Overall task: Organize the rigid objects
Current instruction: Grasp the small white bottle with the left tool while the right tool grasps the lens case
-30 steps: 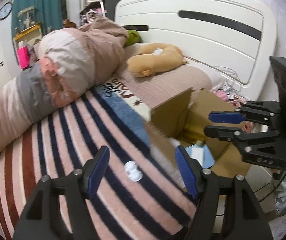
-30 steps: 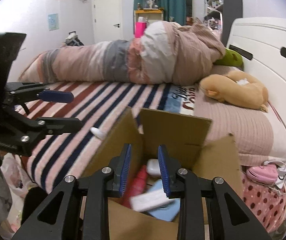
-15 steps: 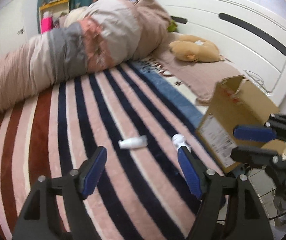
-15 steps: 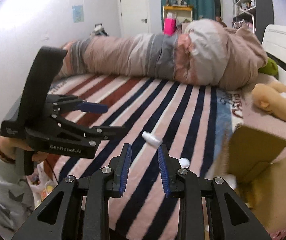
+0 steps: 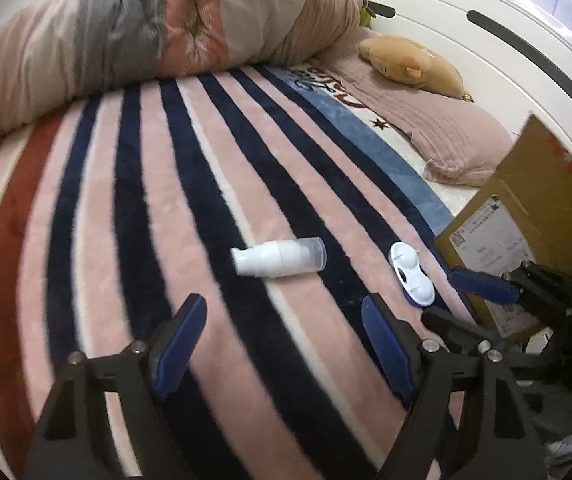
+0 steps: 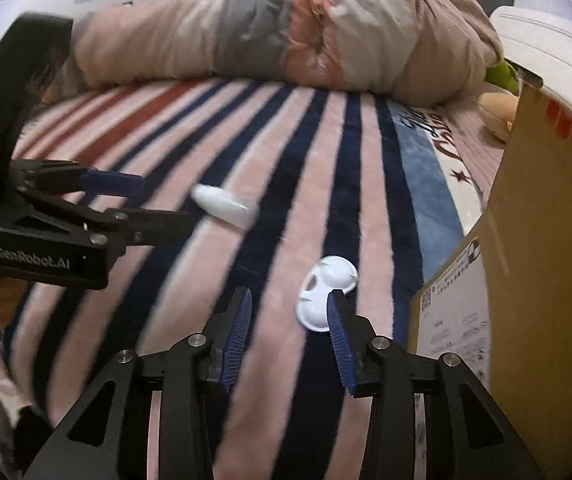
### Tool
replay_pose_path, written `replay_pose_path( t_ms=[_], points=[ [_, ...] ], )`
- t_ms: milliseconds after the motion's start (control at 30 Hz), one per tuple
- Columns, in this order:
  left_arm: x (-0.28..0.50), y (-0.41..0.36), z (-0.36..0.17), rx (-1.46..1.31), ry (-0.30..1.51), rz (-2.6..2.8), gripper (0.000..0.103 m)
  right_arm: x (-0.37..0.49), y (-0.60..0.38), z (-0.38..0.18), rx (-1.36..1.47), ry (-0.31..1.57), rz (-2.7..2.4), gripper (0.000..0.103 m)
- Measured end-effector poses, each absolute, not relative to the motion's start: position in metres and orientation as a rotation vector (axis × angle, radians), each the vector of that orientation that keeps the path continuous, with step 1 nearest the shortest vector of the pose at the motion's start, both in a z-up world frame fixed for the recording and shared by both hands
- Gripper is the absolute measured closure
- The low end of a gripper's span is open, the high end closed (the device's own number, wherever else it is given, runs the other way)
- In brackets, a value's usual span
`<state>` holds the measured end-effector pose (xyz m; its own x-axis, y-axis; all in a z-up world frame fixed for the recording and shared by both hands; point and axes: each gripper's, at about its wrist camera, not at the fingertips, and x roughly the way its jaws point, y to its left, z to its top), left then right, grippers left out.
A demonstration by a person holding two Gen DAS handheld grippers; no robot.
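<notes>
Two hand-held grippers hang over a bed spread with a striped blanket [image 5: 134,208] in pink, navy and red, where two small white items lie loose. The left gripper [image 5: 284,344] has its jaws spread wide and opening further, nothing between them; a white pump bottle [image 5: 278,258] with a clear cap lies on its side on the blanket just beyond the blue pads. The right gripper [image 6: 287,332] has its jaws apart and opening, with a white contact-lens case [image 6: 323,294] lying on the blanket just ahead of them, partly covered by the right-hand pad; the pads do not press on it. In the left wrist view the same case sits near a cardboard box [image 5: 525,216] at the bed's edge, and the right gripper enters from the right, its lower part lost in shadow. The box is cut off by the frame in both views, its inside is hidden, and its shipping label is too small to read. In the right wrist view the bottle is smeared by blur, and a person's hand [image 6: 0,300] grips the left gripper's handle at the left edge, only partly seen. Behind, a rolled quilt [image 5: 166,32] lies across the bed, a tan plush toy [image 5: 409,66] rests on a pink pillow [image 5: 445,136], and a green object by the headboard is too hidden to identify.
</notes>
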<state>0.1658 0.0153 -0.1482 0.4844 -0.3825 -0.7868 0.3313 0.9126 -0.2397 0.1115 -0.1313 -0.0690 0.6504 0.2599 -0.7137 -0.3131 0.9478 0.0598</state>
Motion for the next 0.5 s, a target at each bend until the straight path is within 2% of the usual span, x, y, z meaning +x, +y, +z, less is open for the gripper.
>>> replay_pose_path(
  t_ms=[67,333,367,400,433,467,500],
  points=[
    [0.174,0.012,-0.157,-0.074,0.983,-0.438,0.026,0.118,-0.130,-0.080,-0.093,0.806,0.305,0.061],
    [0.194,0.006,-0.173,-0.118,0.956,-0.408,0.027,0.136,-0.132,-0.100,-0.130,0.811,0.238,0.055],
    [0.195,0.005,-0.174,-0.113,0.955,-0.402,0.033,0.137,-0.132,-0.101,-0.128,0.816,0.238,0.055],
    [0.196,0.005,-0.175,-0.106,0.957,-0.395,0.043,0.141,-0.132,-0.102,-0.121,0.819,0.242,0.056],
    [0.196,0.005,-0.175,-0.101,0.957,-0.389,0.043,0.141,-0.133,-0.103,-0.109,0.821,0.250,0.063],
    [0.195,0.006,-0.175,-0.104,0.954,-0.392,0.043,0.140,-0.134,-0.103,-0.092,0.824,0.264,0.076],
    [0.194,0.008,-0.174,-0.104,0.951,-0.395,0.043,0.140,-0.134,-0.103,-0.073,0.831,0.280,0.077]
  ],
)
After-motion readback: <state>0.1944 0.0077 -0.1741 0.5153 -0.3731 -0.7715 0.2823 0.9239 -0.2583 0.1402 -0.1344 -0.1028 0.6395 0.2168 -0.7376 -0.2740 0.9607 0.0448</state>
